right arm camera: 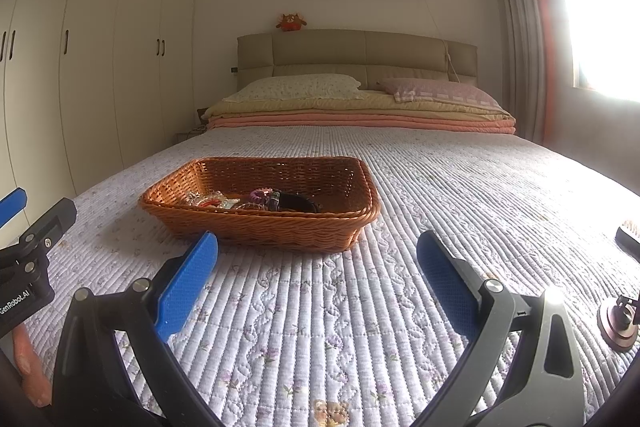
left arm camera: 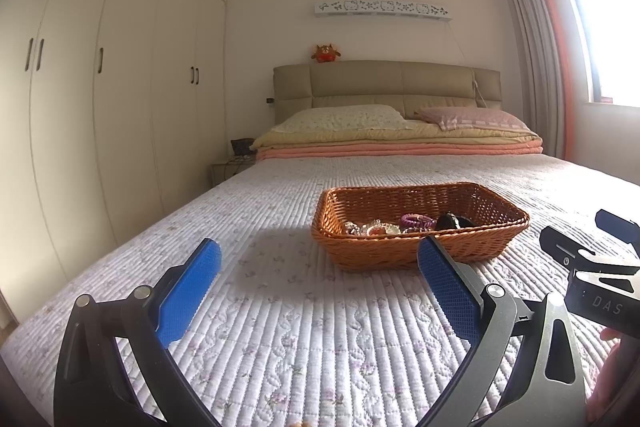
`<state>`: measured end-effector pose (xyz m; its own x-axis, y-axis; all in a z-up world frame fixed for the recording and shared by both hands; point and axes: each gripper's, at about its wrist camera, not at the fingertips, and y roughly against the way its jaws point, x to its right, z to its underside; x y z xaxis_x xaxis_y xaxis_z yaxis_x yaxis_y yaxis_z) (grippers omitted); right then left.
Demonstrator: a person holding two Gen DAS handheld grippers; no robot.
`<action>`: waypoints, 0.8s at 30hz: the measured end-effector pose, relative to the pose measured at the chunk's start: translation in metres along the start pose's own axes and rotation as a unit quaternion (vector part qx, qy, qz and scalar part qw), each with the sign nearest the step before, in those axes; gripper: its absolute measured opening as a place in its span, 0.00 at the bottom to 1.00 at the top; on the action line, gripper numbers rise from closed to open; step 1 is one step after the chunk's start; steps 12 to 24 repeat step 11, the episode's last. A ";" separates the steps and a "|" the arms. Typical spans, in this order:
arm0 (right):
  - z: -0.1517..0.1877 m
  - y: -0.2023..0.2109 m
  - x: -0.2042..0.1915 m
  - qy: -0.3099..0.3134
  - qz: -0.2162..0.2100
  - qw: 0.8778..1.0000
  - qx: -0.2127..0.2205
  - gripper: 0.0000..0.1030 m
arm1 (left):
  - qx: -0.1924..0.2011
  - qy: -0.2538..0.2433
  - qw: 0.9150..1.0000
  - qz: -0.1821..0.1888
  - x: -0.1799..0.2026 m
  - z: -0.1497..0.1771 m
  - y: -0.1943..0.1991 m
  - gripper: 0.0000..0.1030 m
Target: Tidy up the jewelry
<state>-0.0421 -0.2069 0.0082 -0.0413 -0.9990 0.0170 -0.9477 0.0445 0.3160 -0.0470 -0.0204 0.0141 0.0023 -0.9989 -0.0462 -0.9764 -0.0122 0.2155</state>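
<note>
A brown wicker basket (left arm camera: 472, 201) stands on the quilted bed, also in the right wrist view (right arm camera: 328, 179). In it lie several jewelry pieces: clear beaded pieces (left arm camera: 370, 227), a purple coil band (left arm camera: 418, 221) and a black band (right arm camera: 296, 202). My left gripper (left arm camera: 320, 259) is open and empty, just short of the basket's near side. My right gripper (right arm camera: 318, 251) is open and empty, in front of the basket's near right corner. Each gripper's body shows at the edge of the other view.
The quilted bedspread (right arm camera: 360, 327) stretches around the basket. A dark round stand (right arm camera: 618, 323) and a dark object (right arm camera: 628, 237) lie at the right edge. Folded blankets and pillows (left arm camera: 400, 143) lie at the headboard. Wardrobes (left arm camera: 120, 87) line the left wall.
</note>
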 end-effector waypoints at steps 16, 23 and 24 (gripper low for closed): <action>0.000 0.000 0.000 -0.002 -0.001 1.000 0.000 0.93 | -0.012 0.010 1.000 0.006 -0.005 -0.001 -0.003 0.93; 0.000 0.000 0.000 -0.002 -0.001 1.000 0.000 0.93 | -0.012 0.010 1.000 0.006 -0.005 -0.001 -0.003 0.93; 0.000 0.000 0.000 -0.002 -0.001 1.000 0.000 0.93 | -0.012 0.010 1.000 0.006 -0.005 -0.001 -0.003 0.93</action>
